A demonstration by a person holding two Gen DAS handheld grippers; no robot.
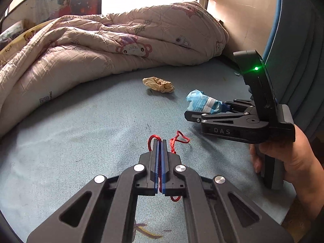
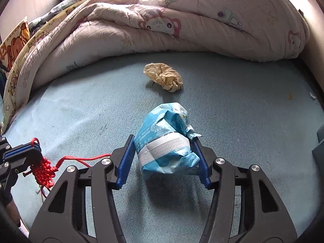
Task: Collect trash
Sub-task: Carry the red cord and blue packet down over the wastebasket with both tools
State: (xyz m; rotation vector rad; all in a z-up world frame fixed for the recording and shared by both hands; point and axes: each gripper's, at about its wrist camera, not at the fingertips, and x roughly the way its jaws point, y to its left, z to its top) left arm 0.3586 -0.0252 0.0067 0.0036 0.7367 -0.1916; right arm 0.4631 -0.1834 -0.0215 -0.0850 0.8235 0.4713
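Currently we hold two items: the left hand-held gripper [image 1: 161, 143] clamps the red cord [image 2: 43, 170], the right hand-held gripper [image 2: 165, 158] grips the blue wrapper [image 2: 166, 141]. At frame centre, the tan paper wad [image 2: 164, 77] remains uncollected on the bed [image 2: 81, 111].

A blue-grey bed sheet [image 2: 81, 109] spreads under and ahead of the fingers, faintly creased and stained. Beyond the fingertips a pink cartoon-print quilt [image 1: 105, 46] lies bunched across the bed. Behind it a bright window [image 1: 145, 2] pours in daylight. Far left of the fingers sits a yellow cartoon pillow [image 2: 15, 42]; a beige wall [image 1: 239, 18] rises to the right.
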